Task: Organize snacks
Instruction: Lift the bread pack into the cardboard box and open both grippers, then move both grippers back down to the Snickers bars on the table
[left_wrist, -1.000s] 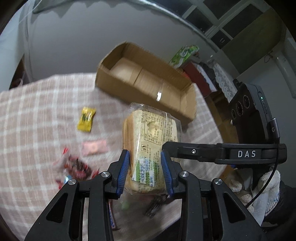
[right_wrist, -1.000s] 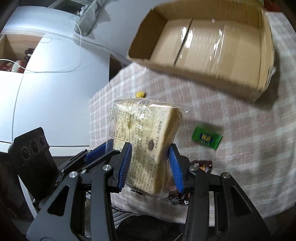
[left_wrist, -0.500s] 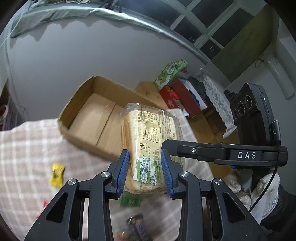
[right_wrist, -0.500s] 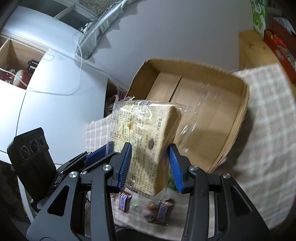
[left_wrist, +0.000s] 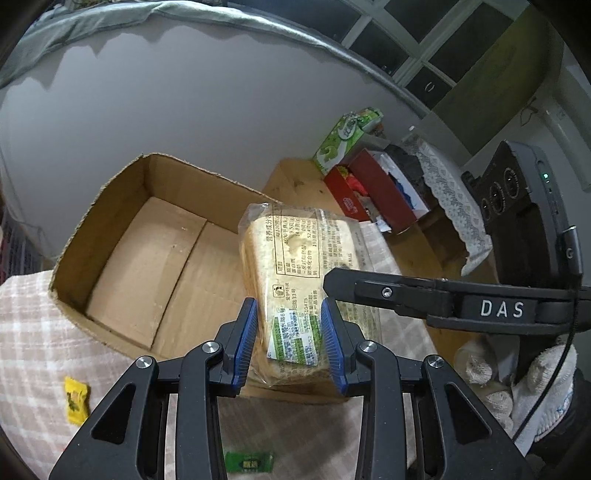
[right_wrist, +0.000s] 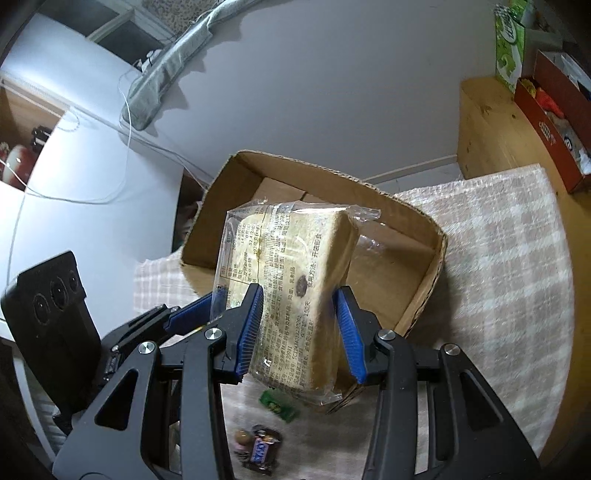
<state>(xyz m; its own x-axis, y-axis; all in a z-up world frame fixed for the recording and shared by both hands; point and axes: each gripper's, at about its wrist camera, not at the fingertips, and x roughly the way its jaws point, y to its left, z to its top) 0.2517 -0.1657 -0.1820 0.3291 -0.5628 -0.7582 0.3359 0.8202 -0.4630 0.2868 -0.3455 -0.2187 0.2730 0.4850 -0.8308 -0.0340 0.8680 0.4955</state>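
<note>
Nothing sits in the cardboard box (left_wrist: 147, 254) yet. I have both hand-held grippers, left (left_wrist: 289, 341) and right (right_wrist: 301, 328), clamped on the bread packet (left_wrist: 299, 280) above the box's near edge; small sweets remain on the desk (right_wrist: 517, 266).

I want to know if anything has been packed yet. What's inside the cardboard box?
The box shows only bare cardboard floor flaps. The bread, held by both the left gripper and the right gripper, hides the near right part of the floor.
</note>
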